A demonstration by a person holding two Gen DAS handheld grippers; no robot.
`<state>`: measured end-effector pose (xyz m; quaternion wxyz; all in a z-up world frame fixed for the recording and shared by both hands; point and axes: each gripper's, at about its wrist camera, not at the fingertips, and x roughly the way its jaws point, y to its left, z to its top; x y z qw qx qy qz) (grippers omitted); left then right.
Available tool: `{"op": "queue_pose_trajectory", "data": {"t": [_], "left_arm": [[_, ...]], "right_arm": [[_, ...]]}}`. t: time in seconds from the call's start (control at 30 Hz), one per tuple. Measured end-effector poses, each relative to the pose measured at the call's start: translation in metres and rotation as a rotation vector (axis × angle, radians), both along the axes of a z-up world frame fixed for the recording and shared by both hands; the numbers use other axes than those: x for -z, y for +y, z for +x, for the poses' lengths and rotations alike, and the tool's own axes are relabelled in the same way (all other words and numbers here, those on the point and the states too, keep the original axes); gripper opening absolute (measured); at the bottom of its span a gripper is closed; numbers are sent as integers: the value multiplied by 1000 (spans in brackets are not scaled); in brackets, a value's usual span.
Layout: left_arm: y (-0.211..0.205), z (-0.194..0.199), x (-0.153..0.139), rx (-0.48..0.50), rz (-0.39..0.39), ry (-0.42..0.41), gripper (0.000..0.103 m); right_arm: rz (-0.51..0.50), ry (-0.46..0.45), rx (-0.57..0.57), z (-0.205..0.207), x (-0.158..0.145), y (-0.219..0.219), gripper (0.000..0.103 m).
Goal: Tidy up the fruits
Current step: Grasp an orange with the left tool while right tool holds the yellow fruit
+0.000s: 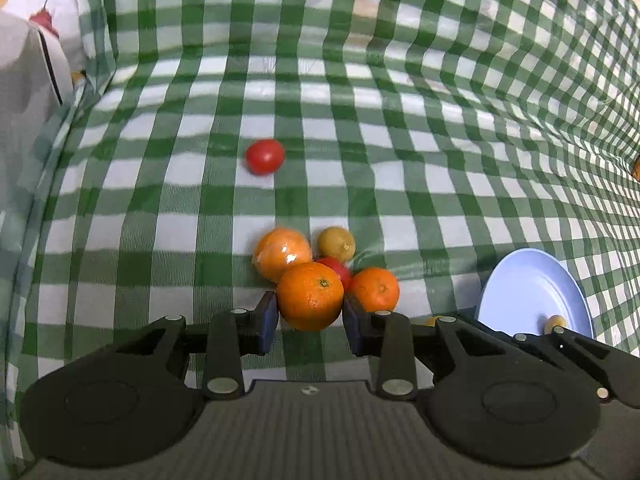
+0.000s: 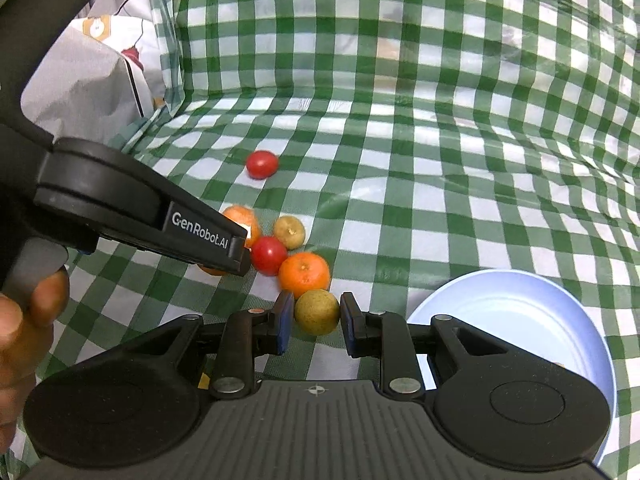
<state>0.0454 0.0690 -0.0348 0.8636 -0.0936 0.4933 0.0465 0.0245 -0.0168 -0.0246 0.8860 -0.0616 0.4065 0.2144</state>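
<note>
Left gripper [image 1: 310,314] clamps an orange [image 1: 310,296]; right gripper [image 2: 316,320] clamps a yellowish fruit [image 2: 317,312], plate [image 2: 520,308] beside

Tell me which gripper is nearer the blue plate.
Right. The right gripper, shut on a yellow-green fruit, sits just beside the blue plate. The left gripper, shut on an orange, is farther out, beyond the right one.

My left hand-held gripper [image 1: 310,318] tilts steeply down, pads clamped tight; my right hand-held gripper [image 2: 316,320] angles down too, pads pinched in. My left hand [image 2: 24,320] grips its handle.
</note>
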Motion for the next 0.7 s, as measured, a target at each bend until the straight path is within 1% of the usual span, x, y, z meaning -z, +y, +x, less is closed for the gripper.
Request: {"op": "queue_pose_trajectory", "data": {"t": [0.27,0.7], "left_arm": [[-11,-9,-13,25,37,-61,38],[-28,-13,-21,42,61,-102,38]], "right_arm": [[15,-31,14,-2,-10,-12,26],[22,-66,44,-3,-20,-31,26]]}}
